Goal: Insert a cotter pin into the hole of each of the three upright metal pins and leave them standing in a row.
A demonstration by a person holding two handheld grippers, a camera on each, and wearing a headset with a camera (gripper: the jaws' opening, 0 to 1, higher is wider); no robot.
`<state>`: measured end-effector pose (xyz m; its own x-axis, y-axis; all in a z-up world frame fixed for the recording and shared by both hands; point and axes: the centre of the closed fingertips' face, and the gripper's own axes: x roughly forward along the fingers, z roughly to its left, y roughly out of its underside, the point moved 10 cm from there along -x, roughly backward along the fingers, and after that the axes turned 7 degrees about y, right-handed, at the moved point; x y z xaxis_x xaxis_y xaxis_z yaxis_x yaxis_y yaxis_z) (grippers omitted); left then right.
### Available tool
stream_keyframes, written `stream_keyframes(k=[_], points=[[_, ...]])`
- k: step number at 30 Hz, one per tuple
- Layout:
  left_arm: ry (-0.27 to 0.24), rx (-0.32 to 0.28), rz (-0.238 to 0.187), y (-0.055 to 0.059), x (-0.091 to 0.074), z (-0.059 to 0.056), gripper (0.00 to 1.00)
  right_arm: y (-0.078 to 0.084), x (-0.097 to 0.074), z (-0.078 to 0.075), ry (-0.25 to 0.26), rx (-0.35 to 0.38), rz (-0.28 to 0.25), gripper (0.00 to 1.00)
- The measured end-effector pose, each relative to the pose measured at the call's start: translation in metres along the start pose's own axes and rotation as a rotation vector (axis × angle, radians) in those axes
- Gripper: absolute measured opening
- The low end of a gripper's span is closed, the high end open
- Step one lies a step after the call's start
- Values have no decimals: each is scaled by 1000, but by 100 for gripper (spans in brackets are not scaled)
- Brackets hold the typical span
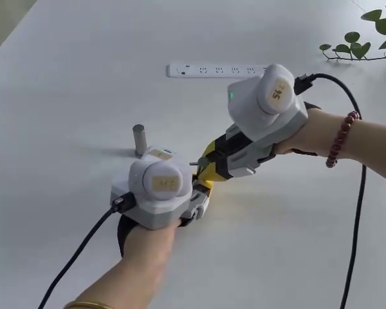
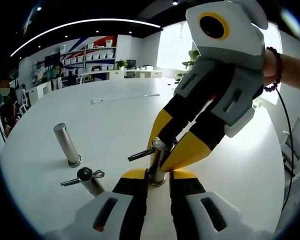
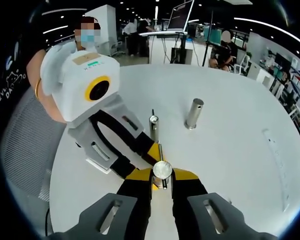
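Three upright metal pins stand on the white table [image 1: 64, 77]. My left gripper [image 2: 158, 176] is shut on the base of the middle pin [image 2: 156, 162]. My right gripper [image 2: 163, 149] comes in from above right, its jaws shut at that pin's top on a cotter pin [image 2: 139, 155] whose legs stick out sideways. In the right gripper view the pin's round top [image 3: 161, 170] sits between my right gripper's [image 3: 161, 181] jaws. A second pin [image 2: 88, 179] carries a cotter pin through its hole. The third pin [image 2: 67, 144] [image 1: 139, 140] stands bare. In the head view both grippers meet near the held pin [image 1: 199, 168].
A white power strip [image 1: 219, 69] lies at the far side of the table. A leafy plant [image 1: 367, 40] reaches in at the far right corner. Black cables [image 1: 357, 212] trail from both grippers. People and desks are in the room behind.
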<state>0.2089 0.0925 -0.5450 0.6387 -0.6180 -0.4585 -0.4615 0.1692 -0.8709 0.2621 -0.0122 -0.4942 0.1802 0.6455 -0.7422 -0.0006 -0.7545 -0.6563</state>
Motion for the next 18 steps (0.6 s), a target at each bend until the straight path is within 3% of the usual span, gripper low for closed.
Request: stream_keyframes(k=[10, 18], points=[[11, 29, 9, -1, -5, -5, 22, -3, -9, -1, 34, 45, -52, 18], [11, 38, 33, 0, -22, -12, 28, -7, -12, 2, 58, 181, -100, 24]])
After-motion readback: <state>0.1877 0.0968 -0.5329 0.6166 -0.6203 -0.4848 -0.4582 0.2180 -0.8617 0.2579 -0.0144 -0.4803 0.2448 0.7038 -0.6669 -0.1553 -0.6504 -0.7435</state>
